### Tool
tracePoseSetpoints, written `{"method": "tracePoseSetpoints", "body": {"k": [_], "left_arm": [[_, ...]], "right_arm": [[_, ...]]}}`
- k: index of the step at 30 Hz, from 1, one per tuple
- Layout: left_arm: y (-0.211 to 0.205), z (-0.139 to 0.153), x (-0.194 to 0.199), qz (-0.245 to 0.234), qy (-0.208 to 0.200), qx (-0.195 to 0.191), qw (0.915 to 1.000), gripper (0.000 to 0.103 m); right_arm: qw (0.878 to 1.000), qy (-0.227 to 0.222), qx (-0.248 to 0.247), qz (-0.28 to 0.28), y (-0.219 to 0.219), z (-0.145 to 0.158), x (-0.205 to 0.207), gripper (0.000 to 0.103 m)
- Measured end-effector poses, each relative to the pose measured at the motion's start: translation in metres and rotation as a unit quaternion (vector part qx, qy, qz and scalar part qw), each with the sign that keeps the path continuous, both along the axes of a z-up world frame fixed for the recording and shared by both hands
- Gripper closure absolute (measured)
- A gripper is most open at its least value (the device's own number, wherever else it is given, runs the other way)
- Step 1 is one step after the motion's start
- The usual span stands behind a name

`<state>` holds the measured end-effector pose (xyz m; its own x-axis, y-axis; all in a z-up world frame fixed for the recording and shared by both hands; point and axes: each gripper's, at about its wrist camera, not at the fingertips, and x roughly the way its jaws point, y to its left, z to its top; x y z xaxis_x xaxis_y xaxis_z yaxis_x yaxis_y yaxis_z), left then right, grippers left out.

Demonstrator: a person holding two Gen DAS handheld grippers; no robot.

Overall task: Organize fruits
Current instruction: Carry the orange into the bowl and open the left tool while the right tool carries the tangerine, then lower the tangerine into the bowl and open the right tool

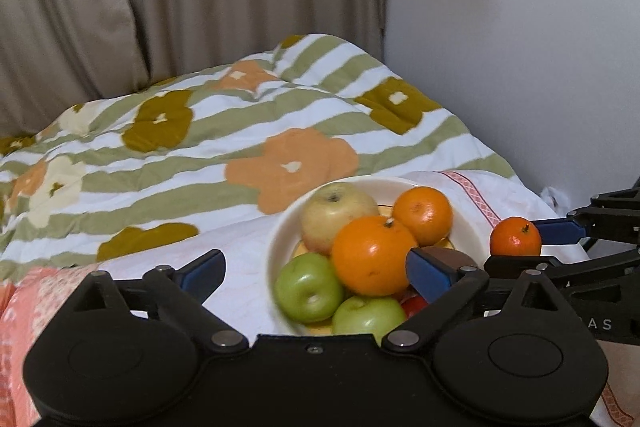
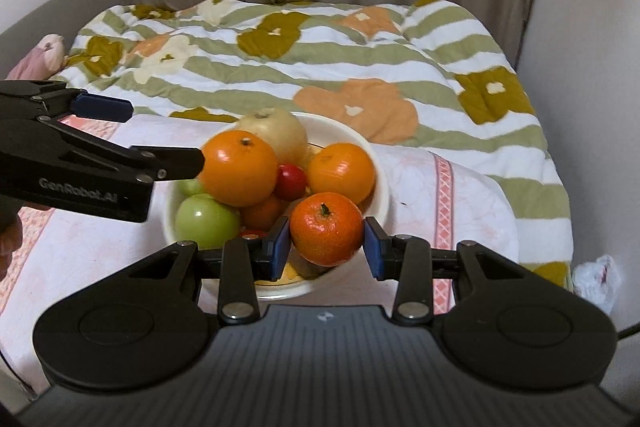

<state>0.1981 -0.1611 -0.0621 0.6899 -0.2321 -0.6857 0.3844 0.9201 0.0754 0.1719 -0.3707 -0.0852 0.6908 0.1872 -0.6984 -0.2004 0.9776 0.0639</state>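
Note:
A cream bowl (image 1: 280, 227) (image 2: 380, 187) sits on a white-and-pink cloth on the bed. It holds two oranges (image 1: 372, 255) (image 2: 240, 173), a yellow apple (image 1: 336, 215) (image 2: 276, 131), two green apples (image 1: 308, 287) (image 2: 206, 221) and small red fruits (image 2: 291, 181). My right gripper (image 2: 326, 247) is shut on a small mandarin (image 2: 326, 229) (image 1: 515, 235) and holds it above the bowl's near right rim. My left gripper (image 1: 316, 273) is open and empty at the bowl's left side, one finger beside the front orange.
A striped floral quilt (image 1: 240, 131) (image 2: 320, 67) covers the bed behind the bowl. Curtains hang at the back and a wall stands on the right. A crumpled white bag (image 2: 598, 277) lies at the right edge of the bed.

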Motion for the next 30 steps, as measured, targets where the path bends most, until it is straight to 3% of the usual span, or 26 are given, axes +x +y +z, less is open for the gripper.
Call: {"method": "tracePoseSetpoints", "body": {"k": [6, 12, 21, 22, 25, 30], "left_arm": [[0.016, 0.002, -0.017, 0.031, 0.005, 0.001, 0.9995, 0.003], [0.028, -0.01, -0.03, 0.069, 0.022, 0.014, 0.9973, 0.003], [0.04, -0.022, -0.038, 0.09, 0.042, 0.012, 0.995, 0.003], [0.039, -0.023, -0.038, 0.089, 0.041, 0.015, 0.9951, 0.003], [0.04, -0.025, -0.04, 0.085, 0.042, 0.022, 0.9952, 0.003], [0.047, -0.022, -0.043, 0.084, 0.043, 0.013, 0.9954, 0.003]], "right_arm": [[0.999, 0.002, 0.006, 0.039, 0.017, -0.003, 0.005, 0.049], [0.996, -0.001, -0.017, 0.092, 0.038, -0.013, 0.002, 0.049], [0.995, -0.005, -0.03, 0.093, 0.05, -0.027, -0.001, 0.048], [0.995, -0.006, -0.034, 0.092, 0.051, -0.027, -0.001, 0.046], [0.995, -0.013, -0.052, 0.086, 0.054, -0.031, -0.002, 0.02], [0.995, -0.025, -0.068, 0.071, 0.052, -0.028, -0.006, 0.019]]}}
